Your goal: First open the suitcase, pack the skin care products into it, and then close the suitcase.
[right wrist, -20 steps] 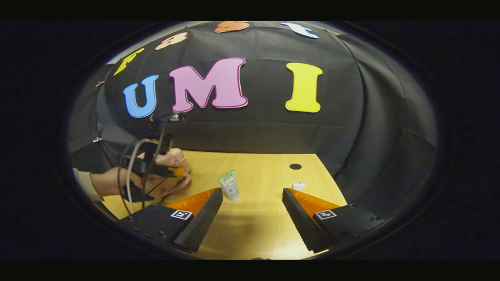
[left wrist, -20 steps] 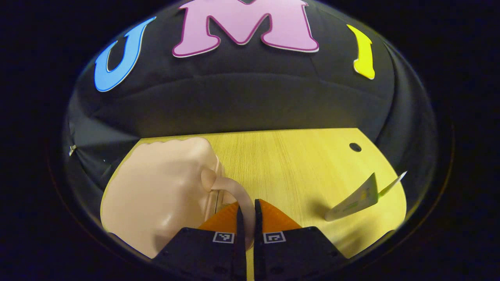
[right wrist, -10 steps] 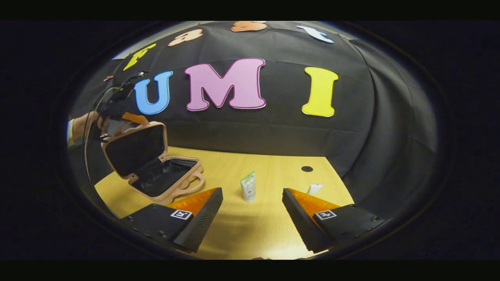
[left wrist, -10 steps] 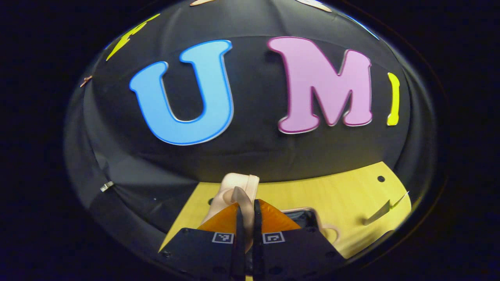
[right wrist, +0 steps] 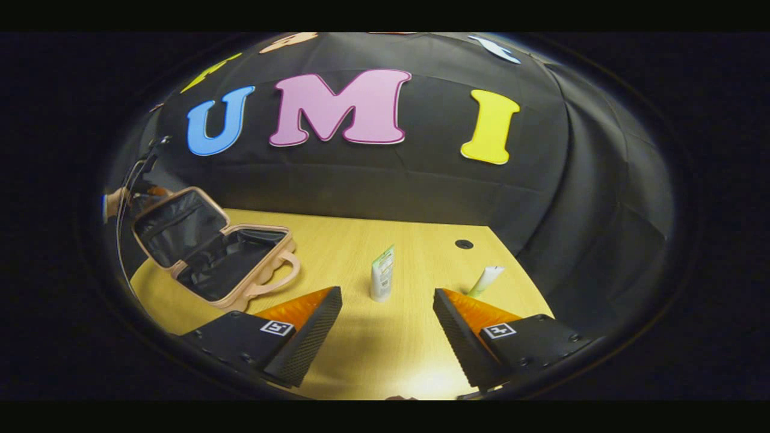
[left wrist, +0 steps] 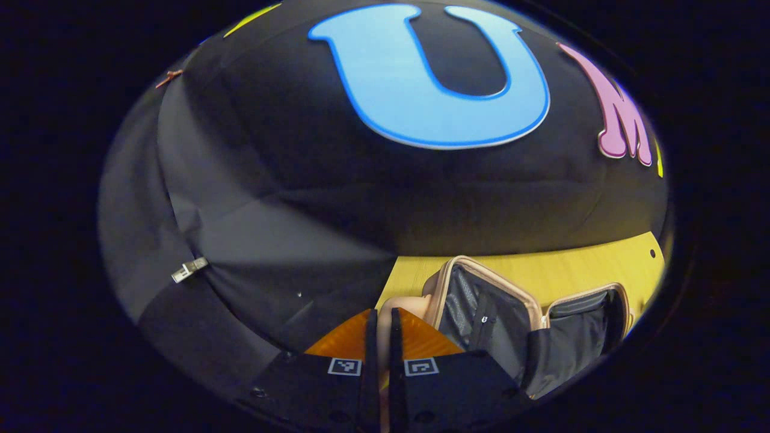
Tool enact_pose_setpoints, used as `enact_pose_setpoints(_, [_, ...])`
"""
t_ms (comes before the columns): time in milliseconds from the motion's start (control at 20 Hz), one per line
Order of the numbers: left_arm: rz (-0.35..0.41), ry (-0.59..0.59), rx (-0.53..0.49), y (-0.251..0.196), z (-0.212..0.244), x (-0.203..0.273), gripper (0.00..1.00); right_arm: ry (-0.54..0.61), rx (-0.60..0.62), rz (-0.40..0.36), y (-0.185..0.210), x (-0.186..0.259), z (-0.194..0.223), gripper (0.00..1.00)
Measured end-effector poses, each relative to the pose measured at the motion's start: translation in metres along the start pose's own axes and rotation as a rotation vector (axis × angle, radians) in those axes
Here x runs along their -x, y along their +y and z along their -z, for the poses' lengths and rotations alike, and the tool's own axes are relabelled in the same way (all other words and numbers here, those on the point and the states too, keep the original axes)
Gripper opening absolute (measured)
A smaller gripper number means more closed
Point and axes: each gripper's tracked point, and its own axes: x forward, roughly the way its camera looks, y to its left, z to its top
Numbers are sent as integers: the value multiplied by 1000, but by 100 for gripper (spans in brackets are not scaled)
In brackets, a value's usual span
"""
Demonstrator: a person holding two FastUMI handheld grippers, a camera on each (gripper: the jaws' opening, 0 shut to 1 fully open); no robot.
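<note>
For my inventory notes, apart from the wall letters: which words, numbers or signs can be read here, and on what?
Green-and-white upright tube: print too small to read.
White leaning tube: nothing legible.
Square black-and-white markers: patterns, no words.
Pink open suitcase: no text seen.

The left tongs [left wrist: 380,328] have swung the suitcase [right wrist: 213,252] lid from closed to wide open.

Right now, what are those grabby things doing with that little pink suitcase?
A person is using the left gripper to pull the pink suitcase open; it is shut on the lid's handle. The case lies open on the wooden table, nothing packed yet. The right gripper waits open in front of a standing cream tube; a second tube stands further right.
</note>
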Motion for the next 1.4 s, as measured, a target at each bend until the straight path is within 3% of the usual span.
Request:
enact_pose_setpoints(200, [16, 140, 82, 9, 65, -46, 14, 24, -22, 21, 6, -3, 15, 98])
enact_pose_setpoints(250, [18, 165, 101, 9, 75, -53, 11, 23, -17, 28, 5, -2, 17, 98])
enact_pose_setpoints(450, [-3, 151, 83, 18, 67, -54, 12, 28, -32, 66, -7, -6, 21, 97])
enact_pose_setpoints(500, [-42, 119, 44, 27, 61, -48, 21, 21, -34, 78, -11, -8, 19, 97])
enact_pose_setpoints(600, [-11, 26, 11, 11, 29, -24, 36, -5, -44, 103, -23, -9, 9, 97])
enact_pose_setpoints(750, [109, -89, -34, -37, -17, 42, 47, -41, -64, 132, -40, -7, -6, 97])
enact_pose_setpoints(800, [143, -147, -40, -59, -32, 66, 76, -51, -65, 145, -47, -7, -10, 97])
enact_pose_setpoints(900, [192, -263, -26, -106, -64, 112, 98, -70, -78, 169, -61, -2, -17, 97])
enact_pose_setpoints(1000, [250, -337, -10, -161, -72, 162, 97, -77, -103, 179, -69, 1, -20, 97])
enact_pose_setpoints(1150, [359, -339, 29, -258, -58, 225, 97, -70, -138, 173, -78, 1, -18, 97])
enact_pose_setpoints(1400, [500, -341, 29, -398, -12, 278, 98, -80, -137, 194, -107, -16, -11, 97])
